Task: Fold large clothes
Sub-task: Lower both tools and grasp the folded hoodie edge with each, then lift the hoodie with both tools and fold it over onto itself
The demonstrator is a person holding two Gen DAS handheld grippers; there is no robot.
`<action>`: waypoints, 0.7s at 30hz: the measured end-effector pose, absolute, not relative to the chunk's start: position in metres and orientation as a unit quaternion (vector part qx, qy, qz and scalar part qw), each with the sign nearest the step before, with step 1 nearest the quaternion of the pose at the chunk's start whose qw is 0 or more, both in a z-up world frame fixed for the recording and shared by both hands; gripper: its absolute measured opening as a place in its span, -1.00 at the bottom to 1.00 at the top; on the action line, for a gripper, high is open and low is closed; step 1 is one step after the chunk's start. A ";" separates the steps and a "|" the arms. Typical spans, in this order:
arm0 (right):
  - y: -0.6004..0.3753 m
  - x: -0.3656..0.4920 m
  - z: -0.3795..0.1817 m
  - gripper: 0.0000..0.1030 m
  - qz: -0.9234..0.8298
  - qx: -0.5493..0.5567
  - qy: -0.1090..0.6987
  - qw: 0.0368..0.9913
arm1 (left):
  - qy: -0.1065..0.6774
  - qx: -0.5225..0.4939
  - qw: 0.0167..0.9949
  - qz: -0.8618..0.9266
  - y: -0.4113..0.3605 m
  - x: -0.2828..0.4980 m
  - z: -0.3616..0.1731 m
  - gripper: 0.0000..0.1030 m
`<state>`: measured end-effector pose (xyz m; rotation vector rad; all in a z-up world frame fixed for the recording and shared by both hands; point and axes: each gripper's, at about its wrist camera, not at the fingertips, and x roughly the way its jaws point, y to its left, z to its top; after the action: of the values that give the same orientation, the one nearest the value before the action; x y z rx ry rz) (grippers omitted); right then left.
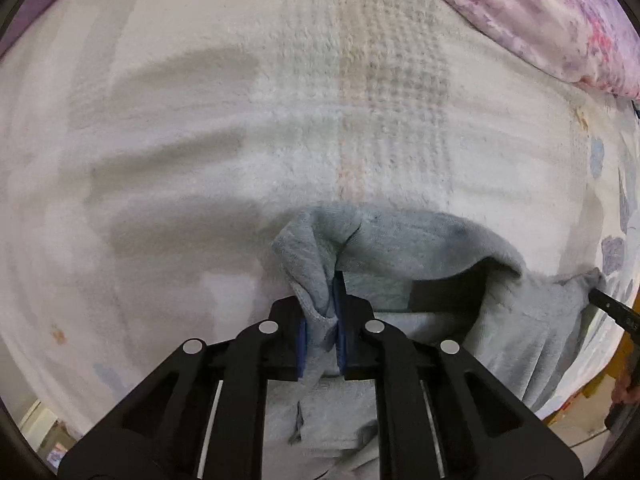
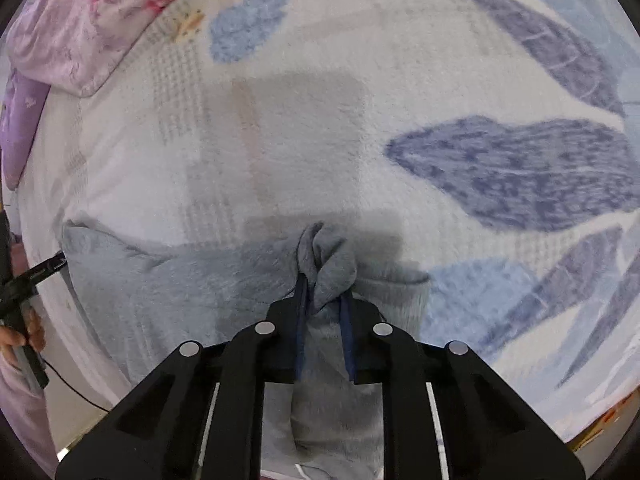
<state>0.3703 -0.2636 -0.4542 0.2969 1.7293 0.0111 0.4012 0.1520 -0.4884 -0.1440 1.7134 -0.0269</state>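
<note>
While both grippers point down at it, the bed fills each view.

Bed [image 1: 200, 120]: covered by a fluffy white blanket [image 2: 300, 140] with blue leaf shapes; faint grey and beige checks run across its middle.

Pillow [image 1: 540, 12]: pink and lilac flowers, lying at the far edge of the bed, upper right in the left wrist view and upper left in the right wrist view.

Garment [image 1: 500, 320]: a pale grey-blue fleece piece spread on the blanket at the near edge of the bed, stretched between the two grippers. Its upper edge folds over and casts a dark gap below it in the left wrist view.

Left gripper [image 1: 322, 320]: its jaws pinch a bunched corner of the garment between the blue pads; the cloth stands up in a ruffle above the tips. In the right wrist view it shows as a dark tip at the garment's left corner.

Right gripper [image 2: 324, 320]: its jaws pinch another gathered fold of the same garment, the fleece puffing up between and above the pads. In the left wrist view it shows as a dark tip at the garment's right corner.

Hand [image 2: 20, 336]: at the left edge of the right wrist view, gripping the handle of the left gripper, a pale sleeve below it.

Cable [image 2: 76, 392]: thin, black, trailing from that handle across the bed edge.
</note>
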 end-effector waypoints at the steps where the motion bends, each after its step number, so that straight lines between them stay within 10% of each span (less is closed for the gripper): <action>1: -0.261 0.368 -0.448 -0.76 0.000 0.128 0.754 0.644 | 0.753 -0.071 0.654 -0.008 0.153 0.398 -0.482 -0.80; 21: -0.218 0.211 -0.292 -0.83 0.027 0.128 0.653 0.746 | 0.680 -0.019 0.732 -0.035 0.157 0.236 -0.342 -0.80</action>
<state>0.2106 -0.2183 -0.2919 0.2805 1.4303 0.0599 0.2357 0.1572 -0.3425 -0.0429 1.4975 -0.0772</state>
